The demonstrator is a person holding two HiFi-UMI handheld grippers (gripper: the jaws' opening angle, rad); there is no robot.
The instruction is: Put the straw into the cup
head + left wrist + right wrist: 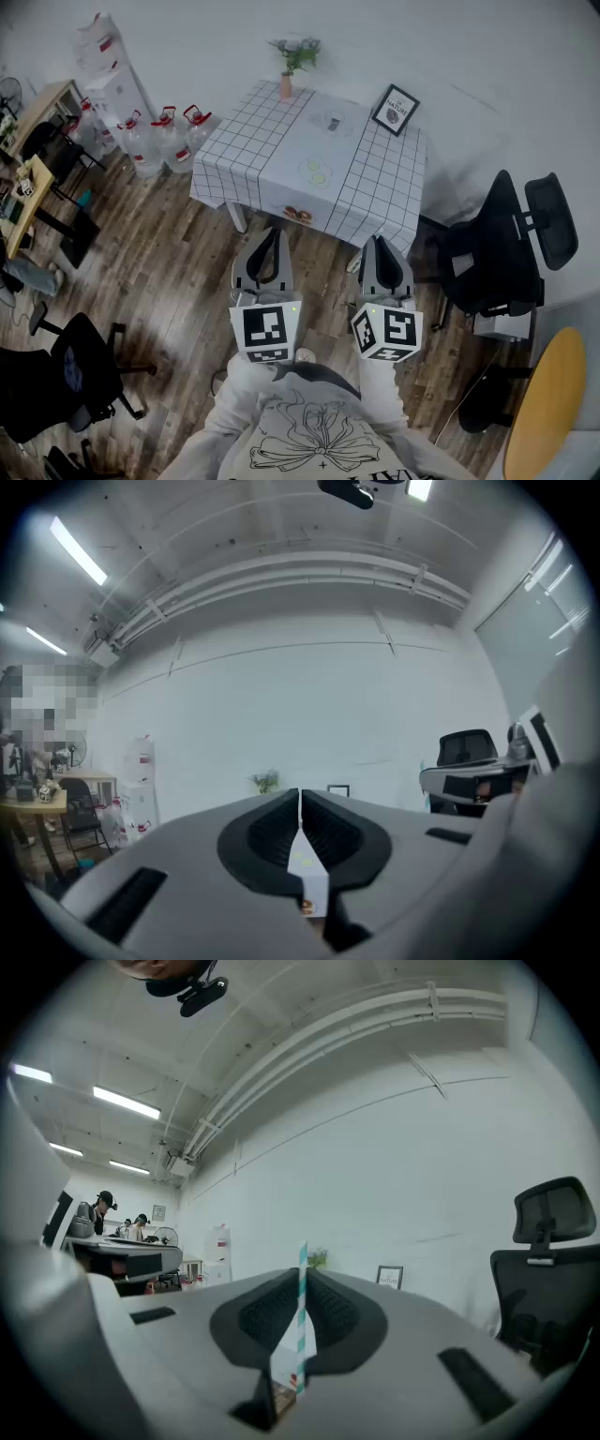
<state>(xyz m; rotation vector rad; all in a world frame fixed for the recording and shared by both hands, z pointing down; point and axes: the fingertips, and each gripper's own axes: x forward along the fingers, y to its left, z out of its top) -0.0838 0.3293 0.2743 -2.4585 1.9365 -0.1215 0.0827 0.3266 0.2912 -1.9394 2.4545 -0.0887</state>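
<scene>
A small clear cup [334, 121] stands on the white checked tablecloth of the table [375, 187] ahead of me, far from both grippers. In the right gripper view, a teal-and-white striped straw [301, 1326] stands upright between the closed jaws of my right gripper [302, 1274]. The head view shows that gripper [375, 242] over the floor in front of the table; I cannot make out the straw there. My left gripper [273, 232] hangs beside it. Its jaws [300, 794] are pressed together with nothing between them.
On the table stand a potted plant [286, 82] and a framed picture [395, 109]. Water jugs [159, 131] sit left of it. A black office chair [497, 244] is at the right, another chair [80, 366] at lower left, and a yellow round table [548, 403] at lower right.
</scene>
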